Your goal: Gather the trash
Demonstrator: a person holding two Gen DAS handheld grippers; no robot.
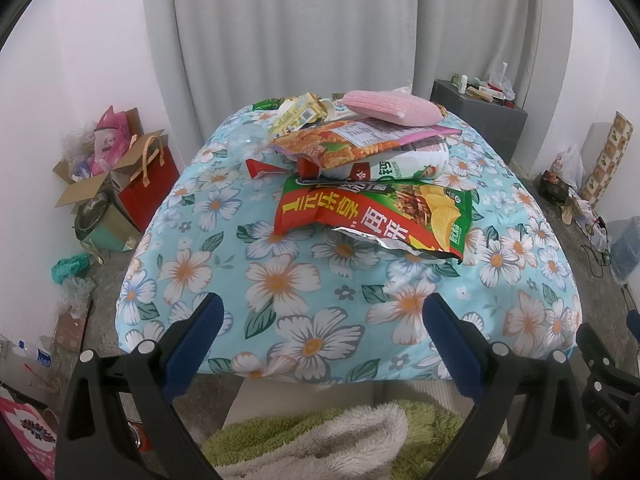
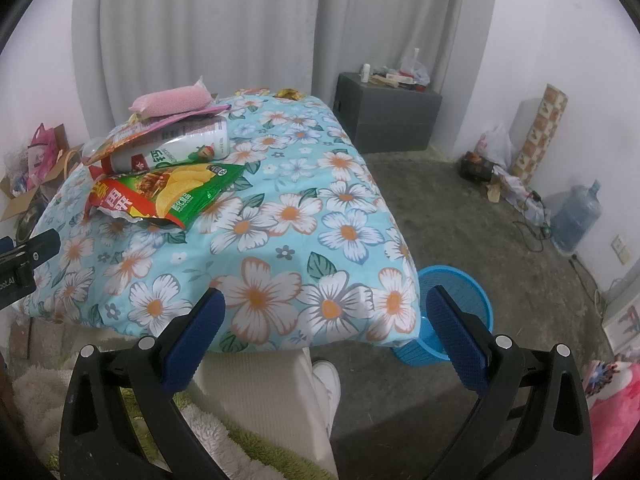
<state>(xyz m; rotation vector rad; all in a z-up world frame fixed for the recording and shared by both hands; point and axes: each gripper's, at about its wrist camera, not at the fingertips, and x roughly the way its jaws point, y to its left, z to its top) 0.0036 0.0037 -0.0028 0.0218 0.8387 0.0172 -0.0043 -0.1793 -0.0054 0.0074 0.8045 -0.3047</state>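
both claws [image 1: 320, 320] [image 2: 324, 316] spread apart, empty; blue bin [image 2: 460, 292] only in right wrist view

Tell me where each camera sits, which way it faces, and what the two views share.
Left wrist: sits on the left gripper, jaws open, at the table's near edge, facing the curtain across the trash pile; the right gripper's black body shows at the right edge.
Right wrist: sits on the right gripper, jaws open, angled toward the table's right corner and the blue bin on the floor; a shoe shows below the table and the left gripper at the left edge.
Shared: the chip bag, the pink pack, the curtain and the grey box.
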